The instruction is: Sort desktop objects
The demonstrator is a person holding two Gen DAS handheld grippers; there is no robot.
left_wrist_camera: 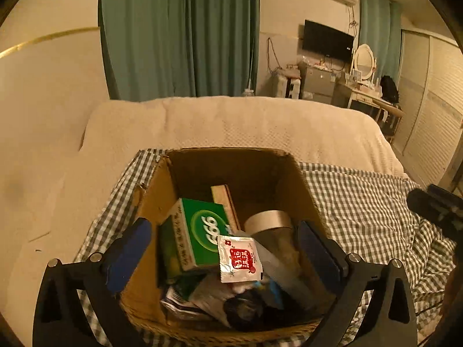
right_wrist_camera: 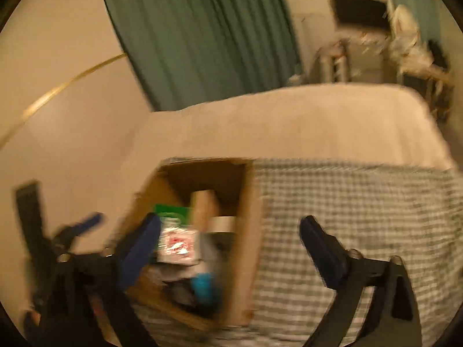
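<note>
An open cardboard box [left_wrist_camera: 156, 202] sits on a green checked cloth [left_wrist_camera: 361, 202]. It holds a green "999" carton [left_wrist_camera: 199, 231], a red-and-white sachet [left_wrist_camera: 240, 257] on top, a silver-lidded jar [left_wrist_camera: 269, 221], a wooden block [left_wrist_camera: 224, 199] and dark packets. My left gripper [left_wrist_camera: 224, 248] is open and empty, its blue-padded fingers straddling the box just above it. In the blurred right wrist view the box [right_wrist_camera: 246, 231] lies lower left. My right gripper [right_wrist_camera: 228, 245] is open and empty over the box's right wall; the left gripper's blue finger [right_wrist_camera: 89, 221] shows at far left.
The cloth [right_wrist_camera: 361, 217] lies over a cream bed cover [left_wrist_camera: 231, 124]. A beige wall is at left, green curtains [left_wrist_camera: 179, 29] behind. A dresser with mirror and a wall TV [left_wrist_camera: 328, 40] stand at far right. The right gripper's black body [left_wrist_camera: 437, 205] shows at the right edge.
</note>
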